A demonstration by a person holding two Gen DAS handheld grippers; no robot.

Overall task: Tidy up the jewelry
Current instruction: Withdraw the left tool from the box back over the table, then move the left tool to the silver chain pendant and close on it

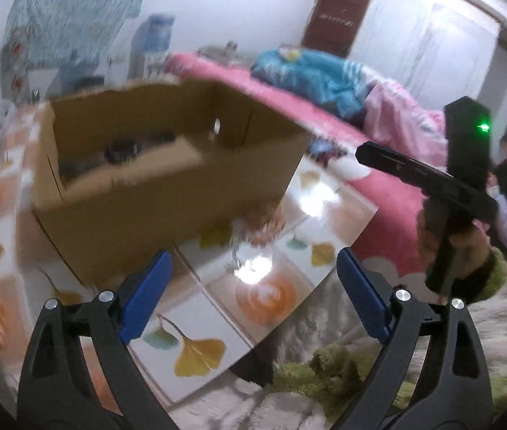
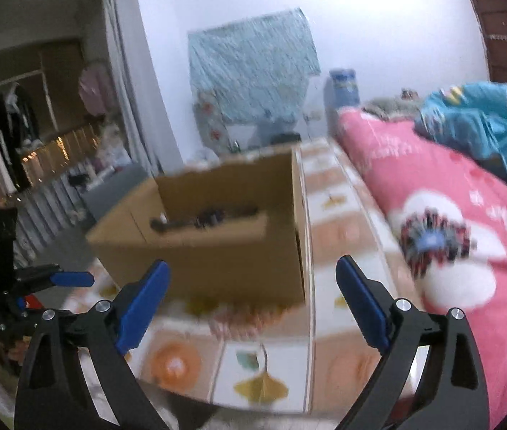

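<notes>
A small heap of jewelry (image 1: 259, 231) is lying on the worktop (image 1: 196, 337), just in front of the cardboard box (image 1: 167, 182), touching or nearly touching its lower front edge. In the left wrist view it is reading as a blurred tangle of reddish beads and thin silvery links; in the right wrist view it is only a pinkish smear, so individual pieces cannot be told apart. Judging from that, the pieces are probably light, limp and chain-like, likely to slip on the glossy patterned surface and snag on one another. A pinch on a bunched part of a strand looks safer than a single thin link.

Inside the box some dark items (image 2: 207, 220) are showing, too blurred to name.

The left hand-held gripper (image 1: 253, 297) is hovering near the heap with its blue fingers spread wide, holding nothing. The right hand-held gripper (image 2: 251, 297) is likewise spread and empty, pointing at the box.

A pink bed (image 2: 468, 215) is running alongside the worktop. No brand, label or legible writing is showing anywhere.
</notes>
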